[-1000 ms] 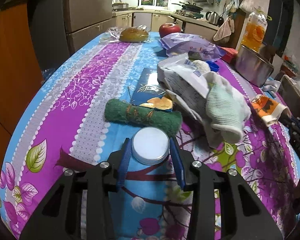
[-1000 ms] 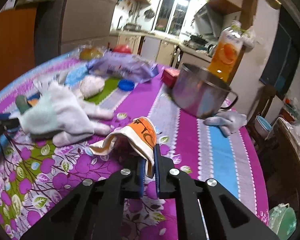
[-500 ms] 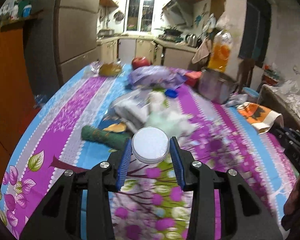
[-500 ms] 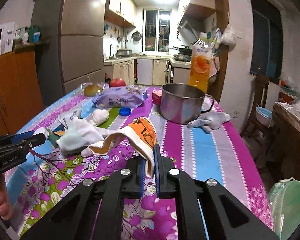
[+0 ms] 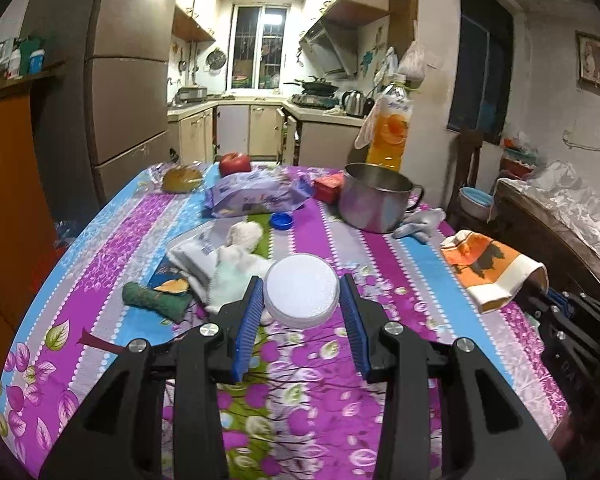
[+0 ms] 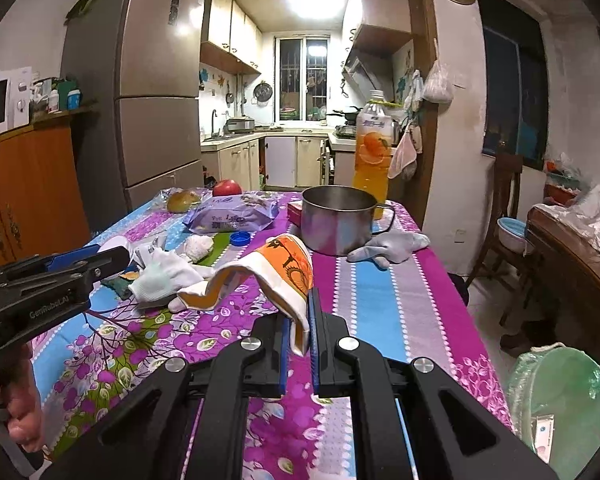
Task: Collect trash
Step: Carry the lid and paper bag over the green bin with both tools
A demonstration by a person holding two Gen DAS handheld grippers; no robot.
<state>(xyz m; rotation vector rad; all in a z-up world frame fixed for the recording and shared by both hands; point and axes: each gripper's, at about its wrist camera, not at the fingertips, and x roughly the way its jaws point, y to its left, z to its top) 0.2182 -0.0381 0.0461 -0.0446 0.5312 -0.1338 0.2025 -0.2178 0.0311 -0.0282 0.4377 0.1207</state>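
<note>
Fingers first: my left gripper [image 5: 300, 312] is clamped on a round white lid [image 5: 301, 295], the blue pads pressing its rim from both sides, and my right gripper [image 6: 299, 334] is pinched nearly closed on the hem of an orange and white wrapper [image 6: 278, 270] that droops forward from the grip. Both pieces of trash are lifted off the flowered surface [image 5: 400, 272], so I judge the picking part of this step done and the carrying part under way.

Taking the steel pot [image 6: 338, 218] as my landmark: the wrapper hangs on the near side of it, and the lid is nearer still and off to the pot's left. A grey glove [image 6: 386, 245] lies just beside the pot on its right, a white glove [image 6: 162, 274] and a blue bottle cap [image 6: 240, 238] lie to its left, and a purple packet [image 6: 232, 218] sits left of it toward the far edge.

What matters next is the bin [image 6: 562, 400], lined in green, standing on the floor well to the right of the pot and below the surface edge. It lies to the right of my right fingers, so that hand is clearly nearer; the wrapper's long axis trails away to the left, opposite the bin. The lid would have to cross over afterwards.
</note>
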